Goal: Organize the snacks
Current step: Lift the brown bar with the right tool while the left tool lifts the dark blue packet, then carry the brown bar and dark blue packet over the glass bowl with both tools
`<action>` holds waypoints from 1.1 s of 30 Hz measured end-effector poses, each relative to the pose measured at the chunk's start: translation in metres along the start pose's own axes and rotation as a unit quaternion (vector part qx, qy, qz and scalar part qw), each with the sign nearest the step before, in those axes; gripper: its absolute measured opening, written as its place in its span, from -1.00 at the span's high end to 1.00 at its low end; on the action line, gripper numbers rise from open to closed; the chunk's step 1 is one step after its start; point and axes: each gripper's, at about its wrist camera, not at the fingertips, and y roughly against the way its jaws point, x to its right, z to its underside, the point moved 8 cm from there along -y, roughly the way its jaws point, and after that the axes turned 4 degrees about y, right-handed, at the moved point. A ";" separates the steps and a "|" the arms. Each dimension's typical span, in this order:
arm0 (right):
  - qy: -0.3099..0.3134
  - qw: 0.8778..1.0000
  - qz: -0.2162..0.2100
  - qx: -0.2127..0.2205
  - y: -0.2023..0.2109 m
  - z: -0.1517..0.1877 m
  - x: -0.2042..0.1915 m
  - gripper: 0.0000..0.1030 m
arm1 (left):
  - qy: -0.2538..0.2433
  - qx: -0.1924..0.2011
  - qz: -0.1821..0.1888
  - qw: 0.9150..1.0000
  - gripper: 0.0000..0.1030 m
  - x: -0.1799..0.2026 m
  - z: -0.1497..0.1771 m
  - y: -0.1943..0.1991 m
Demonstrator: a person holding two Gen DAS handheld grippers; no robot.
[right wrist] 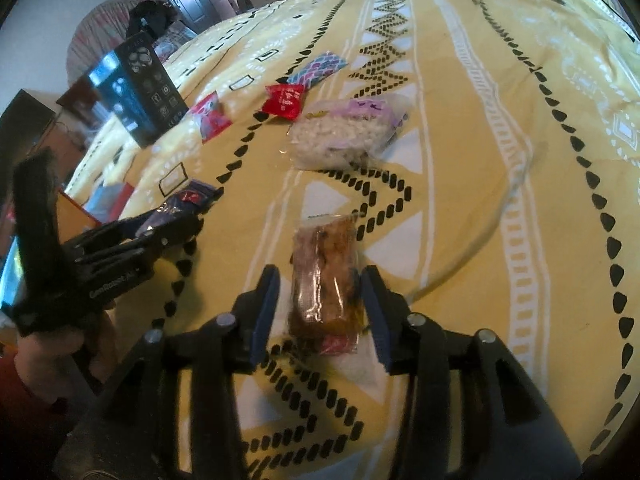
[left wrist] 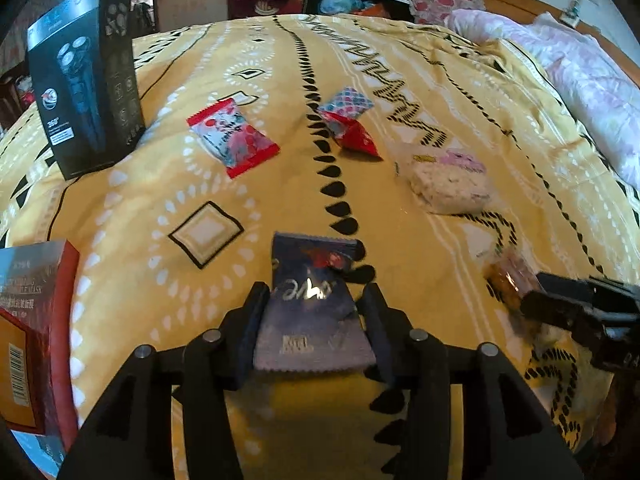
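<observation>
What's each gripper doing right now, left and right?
Left gripper: open, dark blue packet between its jaws.
Right gripper: open, brown snack bar between its jaws.

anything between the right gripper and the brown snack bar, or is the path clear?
Nothing visible blocks it. The brown snack bar already lies between the right gripper's fingers on the yellow bedspread, with gaps showing on both sides. The nearest other item, the white puffed-rice pack, lies well beyond it.

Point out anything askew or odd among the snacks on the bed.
The red packet looks crumpled, lying against the scale-patterned packet. The other snacks lie scattered at mixed angles on the yellow bedspread. Nothing looks spilled.
</observation>
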 end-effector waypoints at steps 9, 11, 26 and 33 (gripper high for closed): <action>0.009 1.000 0.017 -0.010 -0.010 0.009 0.001 0.33 | -0.015 -0.002 -0.016 1.000 0.32 -0.002 -0.003 -0.007; 0.002 1.000 0.015 -0.001 -0.004 0.007 0.001 0.34 | -0.015 0.006 -0.015 1.000 0.34 -0.002 -0.005 0.001; 0.067 0.992 -0.022 0.106 0.083 -0.070 -0.092 0.35 | 0.019 0.121 -0.075 0.990 0.42 -0.053 -0.061 0.159; 0.140 0.978 -0.069 0.139 0.108 -0.111 -0.190 0.35 | 0.070 0.172 -0.126 0.974 0.42 -0.134 -0.070 0.241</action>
